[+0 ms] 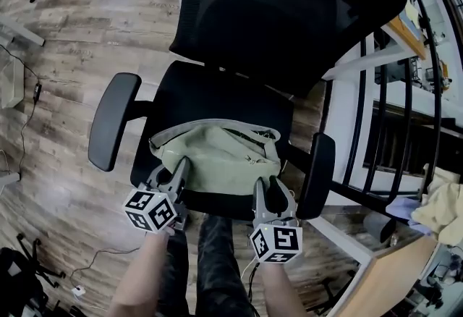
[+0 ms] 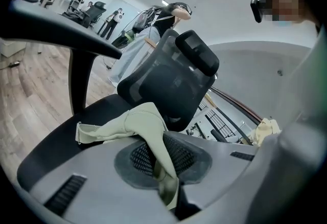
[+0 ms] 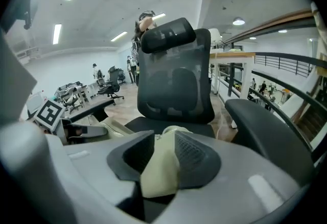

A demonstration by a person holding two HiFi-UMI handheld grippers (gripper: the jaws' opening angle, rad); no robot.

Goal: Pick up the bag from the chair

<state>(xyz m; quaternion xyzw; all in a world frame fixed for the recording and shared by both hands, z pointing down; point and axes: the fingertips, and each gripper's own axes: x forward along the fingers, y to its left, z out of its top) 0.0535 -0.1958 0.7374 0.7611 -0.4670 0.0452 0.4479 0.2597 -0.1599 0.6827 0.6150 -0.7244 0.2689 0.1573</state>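
Observation:
A pale green fabric bag (image 1: 217,156) lies on the seat of a black office chair (image 1: 217,95), towards the seat's front. My left gripper (image 1: 179,176) is shut on the bag's near left edge; its strap fabric (image 2: 153,151) is pinched between the jaws. At the near right edge my right gripper (image 1: 265,191) is shut on the bag as well, with a fold of fabric (image 3: 161,166) squeezed between its pads. The chair's backrest (image 3: 176,82) stands upright behind the bag.
Black armrests stand at the seat's left (image 1: 112,120) and right (image 1: 317,174). A black railing (image 1: 383,113) runs along the right. A wooden desk corner (image 1: 391,272) and crumpled pale cloth (image 1: 441,207) sit at lower right. Cables (image 1: 29,91) lie on the wood floor.

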